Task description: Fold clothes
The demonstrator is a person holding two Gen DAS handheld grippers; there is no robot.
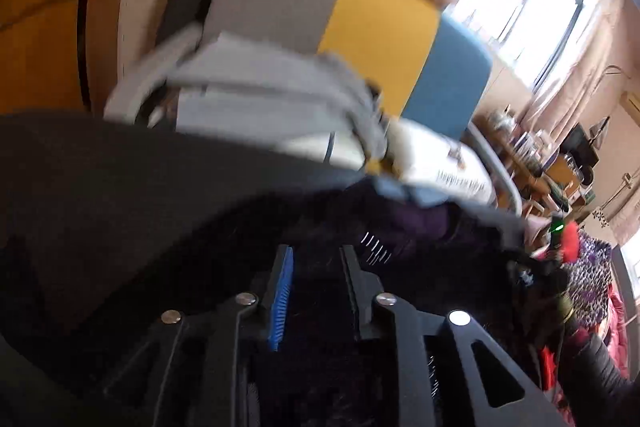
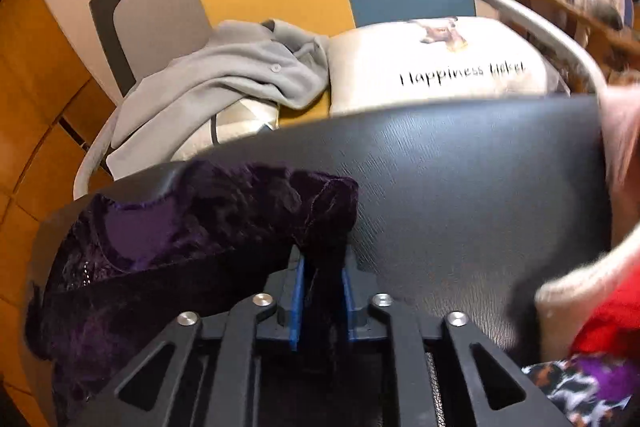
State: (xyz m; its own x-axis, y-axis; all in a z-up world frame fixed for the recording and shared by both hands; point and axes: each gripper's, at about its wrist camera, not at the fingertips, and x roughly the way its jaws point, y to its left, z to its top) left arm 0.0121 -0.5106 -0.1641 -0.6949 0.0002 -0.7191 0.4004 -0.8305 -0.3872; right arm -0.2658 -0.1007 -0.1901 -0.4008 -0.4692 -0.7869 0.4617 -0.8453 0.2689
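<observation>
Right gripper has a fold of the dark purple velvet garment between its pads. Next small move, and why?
Probably lift the right gripper slightly and draw that edge over the black textured tabletop. The dark purple velvet garment lies bunched, with a fold pinched between the blue pads, so tensioning it should flatten it. The left gripper stands open over dark fabric and could then take another edge.
</observation>
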